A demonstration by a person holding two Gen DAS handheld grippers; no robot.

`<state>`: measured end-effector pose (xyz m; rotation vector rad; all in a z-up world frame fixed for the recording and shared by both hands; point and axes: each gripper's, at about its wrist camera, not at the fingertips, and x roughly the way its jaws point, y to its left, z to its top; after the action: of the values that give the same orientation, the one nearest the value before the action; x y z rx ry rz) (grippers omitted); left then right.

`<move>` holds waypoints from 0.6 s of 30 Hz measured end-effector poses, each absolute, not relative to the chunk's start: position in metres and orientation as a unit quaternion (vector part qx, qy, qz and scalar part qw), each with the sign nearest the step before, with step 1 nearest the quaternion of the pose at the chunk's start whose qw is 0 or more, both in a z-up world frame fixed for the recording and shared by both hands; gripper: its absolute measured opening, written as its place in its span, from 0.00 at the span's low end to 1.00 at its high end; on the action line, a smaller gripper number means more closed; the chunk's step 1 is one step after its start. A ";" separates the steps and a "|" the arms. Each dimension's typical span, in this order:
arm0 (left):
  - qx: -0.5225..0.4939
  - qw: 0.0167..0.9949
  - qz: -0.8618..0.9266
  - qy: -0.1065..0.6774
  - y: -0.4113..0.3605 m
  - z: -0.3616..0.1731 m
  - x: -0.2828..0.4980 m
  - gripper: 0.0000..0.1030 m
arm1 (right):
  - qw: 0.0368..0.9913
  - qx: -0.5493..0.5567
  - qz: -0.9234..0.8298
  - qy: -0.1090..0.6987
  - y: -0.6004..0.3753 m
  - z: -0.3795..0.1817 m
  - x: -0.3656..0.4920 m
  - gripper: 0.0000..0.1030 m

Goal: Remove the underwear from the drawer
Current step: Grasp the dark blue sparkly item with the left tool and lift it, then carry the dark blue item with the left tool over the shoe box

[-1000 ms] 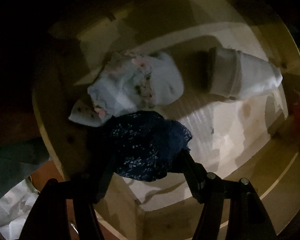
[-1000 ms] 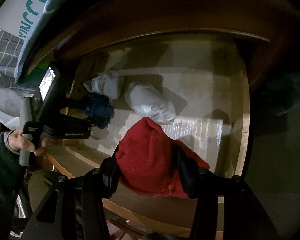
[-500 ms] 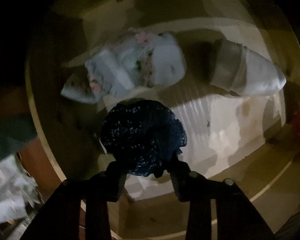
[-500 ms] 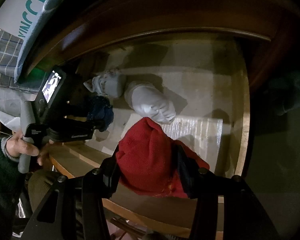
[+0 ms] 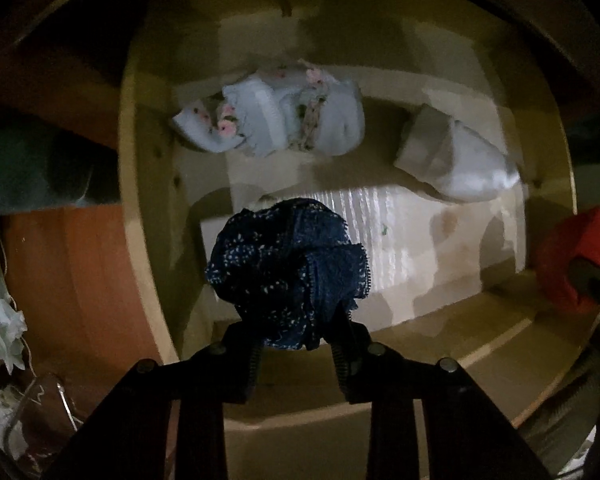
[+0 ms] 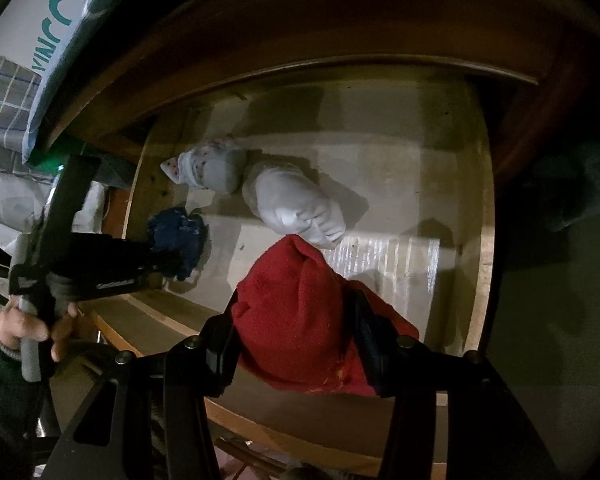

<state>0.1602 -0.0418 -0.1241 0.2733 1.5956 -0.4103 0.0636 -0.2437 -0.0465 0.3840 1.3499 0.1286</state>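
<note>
The open wooden drawer [image 5: 140, 200] lies below me. My left gripper [image 5: 296, 320] points straight down, and its jaws are closing on a bunched navy lace underwear [image 5: 288, 264] that the pads pinch just above the drawer floor. In the right wrist view the same navy underwear [image 6: 176, 236] hangs at the drawer's left side from the left gripper [image 6: 168, 258]. My right gripper [image 6: 294, 308] is shut on a red underwear [image 6: 296, 320], held over the drawer's front edge. A pale blue floral underwear [image 5: 276, 120] and a white rolled one [image 5: 456, 164] lie on the drawer floor.
The dark wooden cabinet top [image 6: 300, 40] overhangs the back of the drawer. A hand [image 6: 20, 324] in a dark green sleeve grips the left tool's handle. A white bag with teal lettering [image 6: 52, 12] and checked fabric [image 6: 4, 96] sit at the upper left.
The left jaws have closed on the navy underwear and raised it off the drawer floor, with the gripper rolling and shifting toward the drawer's front. The right gripper with the red underwear has not moved.
</note>
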 end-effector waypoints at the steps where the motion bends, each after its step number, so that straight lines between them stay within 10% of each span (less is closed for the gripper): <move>1: 0.113 0.677 -0.181 0.704 -0.038 -0.119 0.160 0.29 | 0.762 0.176 0.059 0.620 -0.244 -0.046 0.063 0.46; 18: 0.079 0.784 -0.172 0.591 -0.015 -0.035 0.112 0.29 | 0.765 0.168 0.052 0.619 -0.242 -0.044 0.061 0.46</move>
<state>0.1115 -0.0151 -0.0349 0.1709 1.2746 -0.3719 0.0612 -0.2415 -0.0436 0.3653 1.3450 0.1130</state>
